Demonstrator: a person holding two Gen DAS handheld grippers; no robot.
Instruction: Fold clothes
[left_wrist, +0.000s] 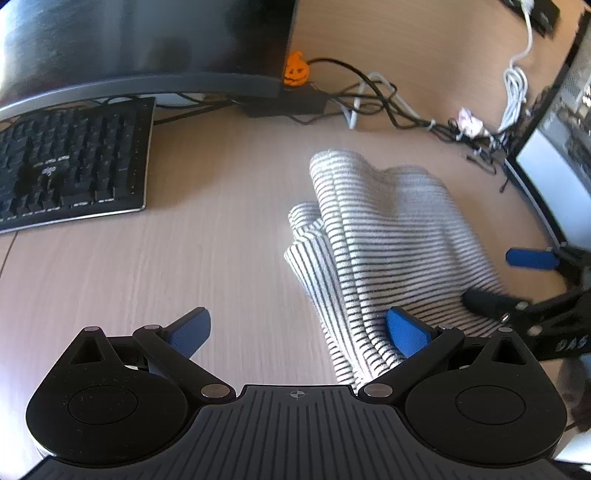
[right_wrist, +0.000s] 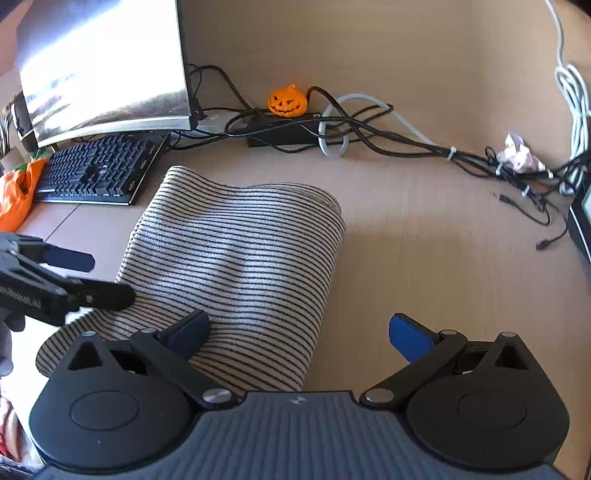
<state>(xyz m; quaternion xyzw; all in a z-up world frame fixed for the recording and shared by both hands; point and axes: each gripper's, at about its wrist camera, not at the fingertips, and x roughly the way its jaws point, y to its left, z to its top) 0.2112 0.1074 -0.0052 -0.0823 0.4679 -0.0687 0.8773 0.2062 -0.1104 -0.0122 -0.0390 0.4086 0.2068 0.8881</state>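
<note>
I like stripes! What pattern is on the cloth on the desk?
The cloth has thin dark stripes on a whitish background, clearest in the right wrist view.

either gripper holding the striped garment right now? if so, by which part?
Neither. The left gripper and right gripper are both open over the near end of the folded striped garment, each with one finger above the cloth and nothing pinched between the fingers.
</note>
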